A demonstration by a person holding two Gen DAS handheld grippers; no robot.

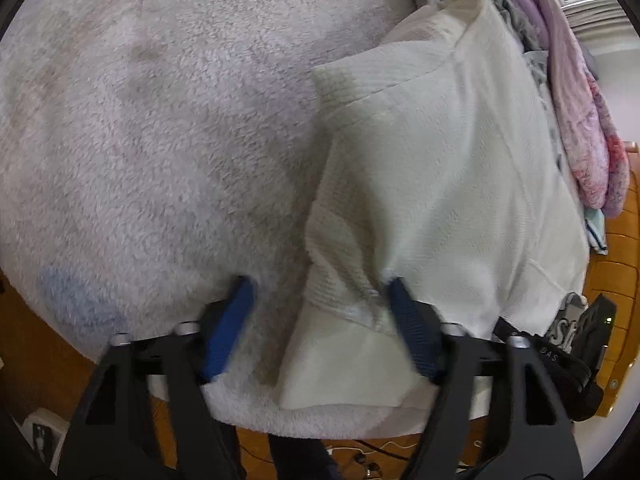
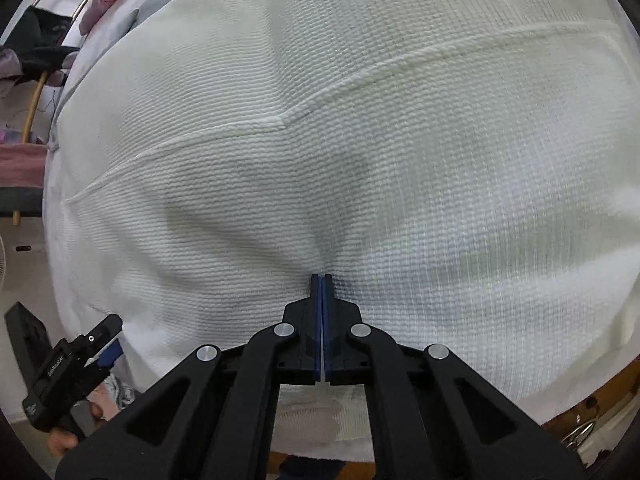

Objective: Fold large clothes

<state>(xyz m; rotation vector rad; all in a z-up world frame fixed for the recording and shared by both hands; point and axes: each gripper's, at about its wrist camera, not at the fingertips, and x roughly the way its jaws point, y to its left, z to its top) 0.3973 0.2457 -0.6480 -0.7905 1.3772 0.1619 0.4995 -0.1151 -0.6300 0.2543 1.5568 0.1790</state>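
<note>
A large white waffle-knit garment (image 1: 448,168) lies on a grey fleece blanket (image 1: 152,120). My left gripper (image 1: 320,286) is open, its blue pads straddling the garment's bunched near-left edge; the right pad (image 1: 404,304) touches the fabric, the left pad (image 1: 236,312) rests on the blanket. In the right wrist view the garment (image 2: 360,140) fills the frame. My right gripper (image 2: 322,280) is shut on a pinch of it, with creases radiating from the tips. The left gripper's body (image 2: 64,372) shows at the lower left.
A pile of purple and pink clothes (image 1: 576,92) lies at the far right of the blanket. A wooden floor (image 1: 616,288) shows past the edge. Cables (image 1: 360,456) lie below the near edge. A black object (image 2: 36,36) sits at the upper left.
</note>
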